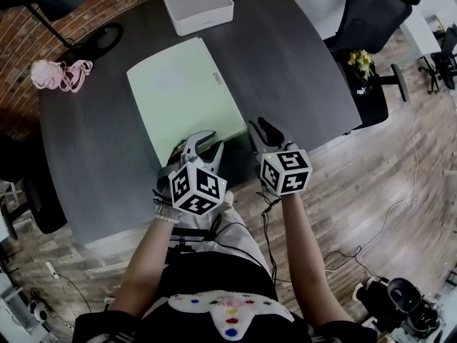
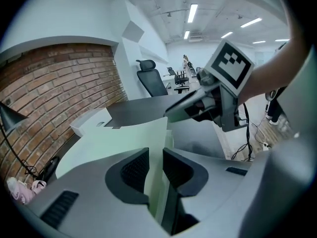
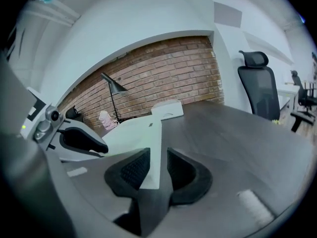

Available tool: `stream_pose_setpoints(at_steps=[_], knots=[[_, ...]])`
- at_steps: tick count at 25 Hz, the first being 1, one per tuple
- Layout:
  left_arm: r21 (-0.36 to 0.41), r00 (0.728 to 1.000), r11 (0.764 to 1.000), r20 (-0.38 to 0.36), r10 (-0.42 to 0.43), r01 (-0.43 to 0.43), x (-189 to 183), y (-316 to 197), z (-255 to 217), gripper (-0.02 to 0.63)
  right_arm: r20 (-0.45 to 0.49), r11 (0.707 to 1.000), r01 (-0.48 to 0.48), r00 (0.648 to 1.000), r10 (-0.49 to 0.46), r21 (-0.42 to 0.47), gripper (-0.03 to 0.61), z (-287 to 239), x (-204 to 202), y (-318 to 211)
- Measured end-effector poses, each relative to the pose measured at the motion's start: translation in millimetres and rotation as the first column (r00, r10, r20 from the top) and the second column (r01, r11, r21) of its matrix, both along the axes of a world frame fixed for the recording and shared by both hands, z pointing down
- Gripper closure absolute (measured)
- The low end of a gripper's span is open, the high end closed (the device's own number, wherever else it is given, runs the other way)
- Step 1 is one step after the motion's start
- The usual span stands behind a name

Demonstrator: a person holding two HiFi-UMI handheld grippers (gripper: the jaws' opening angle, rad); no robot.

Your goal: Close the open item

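A pale green flat box (image 1: pixel 182 95) lies on the dark table (image 1: pixel 300 70), its near edge toward me. My left gripper (image 1: pixel 203 145) sits at that near edge. In the left gripper view the box's thin edge (image 2: pixel 157 148) runs between the jaws of the left gripper (image 2: pixel 156 157), and the pads press on it. My right gripper (image 1: pixel 265 131) is just right of the box's near right corner. In the right gripper view that corner's pale edge (image 3: pixel 152 157) lies between the jaws of the right gripper (image 3: pixel 158 165), against the left pad, with a gap to the right pad.
A white tray (image 1: pixel 196 4) stands at the table's far edge. A pink cord bundle (image 1: pixel 53 73) and a black desk lamp (image 1: pixel 43 2) are at the far left. A black office chair (image 1: pixel 371 13) stands beyond the table's right side. The person stands at the near edge.
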State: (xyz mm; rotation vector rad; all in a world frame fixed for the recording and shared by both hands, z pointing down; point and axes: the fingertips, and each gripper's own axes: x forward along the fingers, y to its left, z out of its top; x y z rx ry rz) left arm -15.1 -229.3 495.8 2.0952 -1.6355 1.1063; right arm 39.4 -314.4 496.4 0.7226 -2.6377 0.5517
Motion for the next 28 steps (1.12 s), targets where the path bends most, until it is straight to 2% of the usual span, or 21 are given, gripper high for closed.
stream_pose_setpoints(at_steps=[3, 6, 11, 13, 14, 23, 28], knots=[[-0.021, 1.000, 1.000, -0.005, 0.005, -0.005, 0, -2, 6, 0.529, -0.010, 0.992, 0.062, 0.998, -0.061, 0.106, 0.489, -23, -11, -15], [-0.041, 1.000, 0.999, -0.013, 0.007, -0.008, 1, -4, 11, 0.529, -0.009, 0.978, 0.120, 0.993, -0.120, 0.169, 0.502, -40, -30, -29], [-0.070, 0.999, 0.997, -0.030, 0.014, -0.016, 2, -5, 19, 0.528, -0.059, 0.960, 0.184, 0.983, -0.175, 0.210, 0.522, -40, -62, -49], [-0.079, 0.999, 0.997, -0.031, 0.018, -0.020, 2, -5, 23, 0.526, -0.081, 0.950, 0.222, 0.975, -0.209, 0.220, 0.553, -36, -77, -53], [-0.083, 0.999, 0.996, -0.030, 0.020, -0.023, 2, -5, 24, 0.525, -0.088, 0.944, 0.242, 0.970, -0.228, 0.224, 0.568, -34, -85, -54], [-0.101, 0.997, 0.994, -0.076, 0.022, -0.030, 2, -5, 27, 0.524, -0.187, 0.906, 0.383, 0.918, -0.351, 0.180, 0.569, -2, -140, -63], [-0.105, 0.995, 0.994, -0.099, 0.031, -0.041, 2, -5, 28, 0.522, -0.250, 0.901, 0.418, 0.890, -0.380, 0.117, 0.571, 20, -153, -60]])
